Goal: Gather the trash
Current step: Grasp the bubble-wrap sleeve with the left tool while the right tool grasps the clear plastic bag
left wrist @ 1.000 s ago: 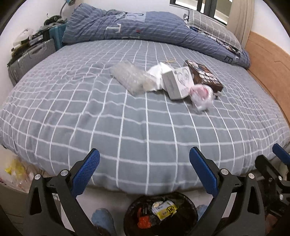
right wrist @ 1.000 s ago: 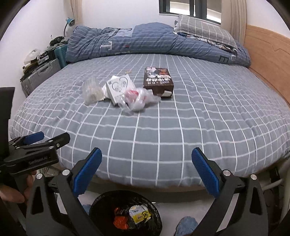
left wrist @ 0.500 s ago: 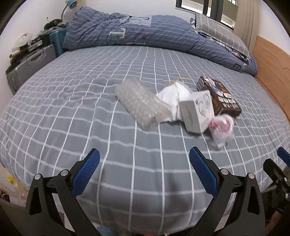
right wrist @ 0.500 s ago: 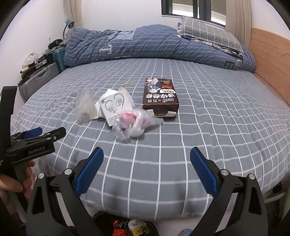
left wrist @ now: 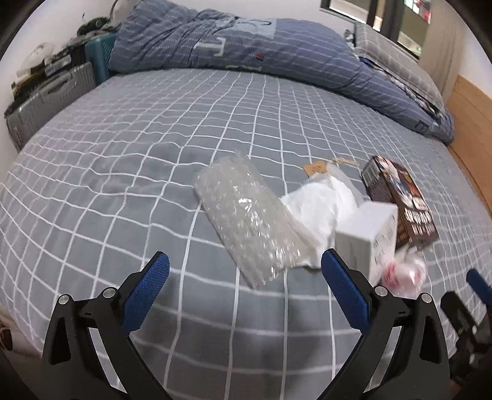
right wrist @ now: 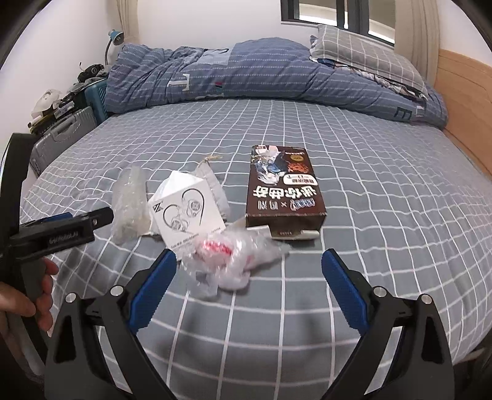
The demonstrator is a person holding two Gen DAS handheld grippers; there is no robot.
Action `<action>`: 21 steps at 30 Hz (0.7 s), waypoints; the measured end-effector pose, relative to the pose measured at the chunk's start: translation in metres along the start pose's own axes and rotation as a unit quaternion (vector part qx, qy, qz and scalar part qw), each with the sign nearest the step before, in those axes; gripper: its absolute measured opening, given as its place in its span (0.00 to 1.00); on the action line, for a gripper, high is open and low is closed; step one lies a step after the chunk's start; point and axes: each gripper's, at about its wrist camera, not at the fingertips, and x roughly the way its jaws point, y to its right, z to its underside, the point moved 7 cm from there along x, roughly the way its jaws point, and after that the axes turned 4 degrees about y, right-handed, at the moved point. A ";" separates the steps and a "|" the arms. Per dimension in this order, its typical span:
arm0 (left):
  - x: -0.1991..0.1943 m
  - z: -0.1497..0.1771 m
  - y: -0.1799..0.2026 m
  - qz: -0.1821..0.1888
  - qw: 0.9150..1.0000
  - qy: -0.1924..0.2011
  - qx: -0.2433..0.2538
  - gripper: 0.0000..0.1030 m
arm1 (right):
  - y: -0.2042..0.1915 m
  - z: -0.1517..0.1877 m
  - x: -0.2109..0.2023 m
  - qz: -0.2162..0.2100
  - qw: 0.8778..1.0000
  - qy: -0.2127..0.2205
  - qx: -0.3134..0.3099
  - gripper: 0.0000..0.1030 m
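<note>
Bedroom: we see a bed (right wrist: 369, 190) with a grey sheet crossed by white lines, a rumpled blue striped duvet (right wrist: 246, 74) along its far side and a checked grey pillow (right wrist: 363, 52) by the window (right wrist: 335, 12).
Edges: a wooden board (right wrist: 461, 92) runs along the right side; grey cases (right wrist: 61, 135) and clutter stand against the white wall on the left.
Left tongs (left wrist: 243, 286): we hold them above the near part of the sheet, jaws wide apart, nothing between them.
Bubble wrap (left wrist: 249, 218): it lies flat on the sheet just ahead of the left tongs, its near corner reaching in between the two blue pads.
White bag (left wrist: 319, 209): it is crumpled to the right of the bubble wrap, touching it.
White box (right wrist: 187, 209): it rests tilted against the white bag; an earphone drawing shows on its face.
Right tongs (right wrist: 249, 277): the jaws stand wide apart; they have just been closing a little, and they press on nothing.
Clear wrapper (right wrist: 227, 255): this crumpled piece with red print lies directly ahead of the right tongs, between the lines of the pads, nearer the left pad.
Brown box (right wrist: 286, 190): it lies flat beyond the wrapper, its near flap open.
Hand (right wrist: 24, 295): in the right view, it grips the handle of the left tongs at the left edge.
</note>
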 end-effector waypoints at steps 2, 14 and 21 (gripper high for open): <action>0.009 -0.006 -0.001 0.000 1.000 -0.004 -0.005 0.94 | -0.001 -0.002 0.008 -0.002 1.000 -0.004 0.002 0.86; 0.045 -0.027 0.000 0.003 1.000 -0.018 -0.013 0.94 | 0.002 -0.001 0.042 -0.009 0.999 -0.029 0.014 0.81; 0.063 -0.022 -0.001 0.002 0.999 -0.041 -0.023 0.91 | -0.001 0.005 0.047 -0.025 0.999 -0.034 0.016 0.77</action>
